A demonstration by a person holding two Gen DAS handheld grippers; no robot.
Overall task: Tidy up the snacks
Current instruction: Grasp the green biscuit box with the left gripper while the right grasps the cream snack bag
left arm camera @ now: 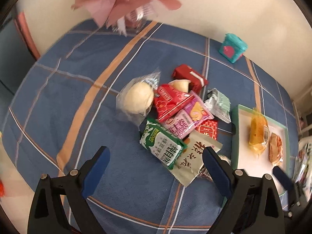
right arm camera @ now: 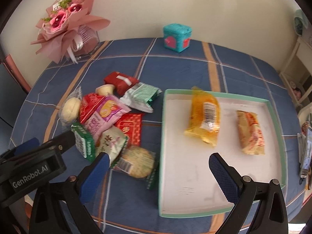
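A heap of wrapped snacks [left arm camera: 175, 115] lies on the blue plaid tablecloth; the right wrist view shows the snack heap [right arm camera: 105, 120] left of a white tray with a green rim [right arm camera: 162, 136]. In the tray lie a yellow packet [right arm camera: 204, 115] and an orange packet [right arm camera: 251, 132]. My left gripper [left arm camera: 156, 157] hangs open just before the green-and-white packet [left arm camera: 163, 146], nothing between its fingers. My right gripper [right arm camera: 159, 163] is open over the tray's near left part, holding nothing. A round biscuit pack [right arm camera: 138, 163] lies by its left finger.
A pink bouquet in a clear vase [right arm camera: 68, 25] stands at the far left of the table, a teal box [right arm camera: 176, 37] at the far middle. The tray [left arm camera: 239, 136] sits right of the heap. Clutter [right arm camera: 306, 148] lies past the table's right edge.
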